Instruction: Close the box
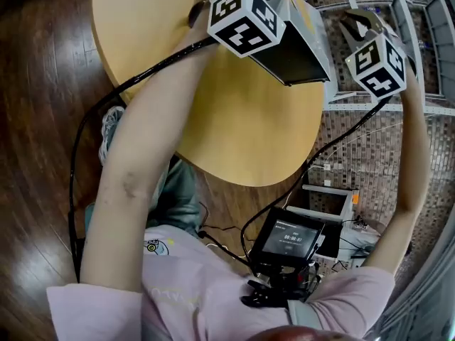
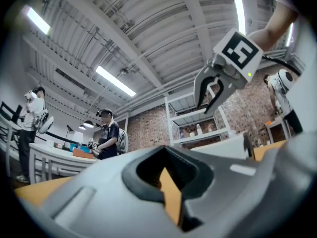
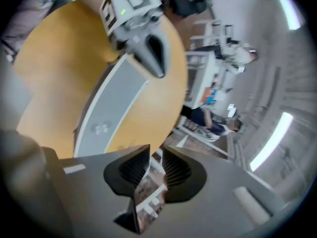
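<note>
Sitting near the far edge of the round tabletop [image 1: 213, 112], one grey box [image 1: 311, 30] lies lengthwise between two tools. The left tool [image 3: 157, 69], tips together and empty, is at the box's end. The right tool [image 2: 208, 102], slightly parted and empty, hangs nearby. Whether the lid is down is unclear.
</note>
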{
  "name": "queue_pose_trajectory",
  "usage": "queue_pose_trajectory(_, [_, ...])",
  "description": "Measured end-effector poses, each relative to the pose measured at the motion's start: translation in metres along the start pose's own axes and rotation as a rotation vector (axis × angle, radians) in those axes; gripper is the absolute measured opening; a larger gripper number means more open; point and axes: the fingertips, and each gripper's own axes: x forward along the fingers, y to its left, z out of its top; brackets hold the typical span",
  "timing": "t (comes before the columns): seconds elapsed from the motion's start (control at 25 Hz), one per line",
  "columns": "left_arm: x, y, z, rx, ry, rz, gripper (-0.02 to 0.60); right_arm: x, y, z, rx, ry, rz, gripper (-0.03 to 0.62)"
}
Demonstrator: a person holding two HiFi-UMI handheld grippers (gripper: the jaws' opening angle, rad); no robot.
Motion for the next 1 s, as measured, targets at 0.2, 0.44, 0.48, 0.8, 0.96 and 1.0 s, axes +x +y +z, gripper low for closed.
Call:
queue_pose_trajectory(0.2, [0.020,0.002,0.016,0.043,-0.010,-0.001,-0.006,-0.050,-0.040,-0.033,0.668,-0.368,-0.467,0.080])
queue_pose_trajectory(0.44, [0.030,0.019,0.031,0.065,-0.028,0.012,-0.006,-0.109,0.007,-0.062,1.268,-0.773,-0.774,0.073])
queue_pose_trajectory(0.48, [0.030,0.020,0.030,0.055,-0.025,0.018,-0.006,-0.110,0.018,-0.067,1.314,-0.798,-0.783,0.067])
queue_pose_trajectory(0.8, [0.019,0.010,0.055,0.057,-0.084,-0.002,-0.006,-0.051,0.103,-0.155,1.833,-0.798,-0.923,0.003])
queue_pose_trajectory(0.96, [0.015,0.010,0.059,0.055,-0.088,-0.001,-0.006,-0.015,0.123,-0.161,1.978,-0.823,-0.833,0.003])
queue_pose_trajectory(1.0, [0.014,0.009,0.059,0.048,-0.087,0.002,-0.006,-0.014,0.120,-0.159,1.957,-0.830,-0.817,0.003])
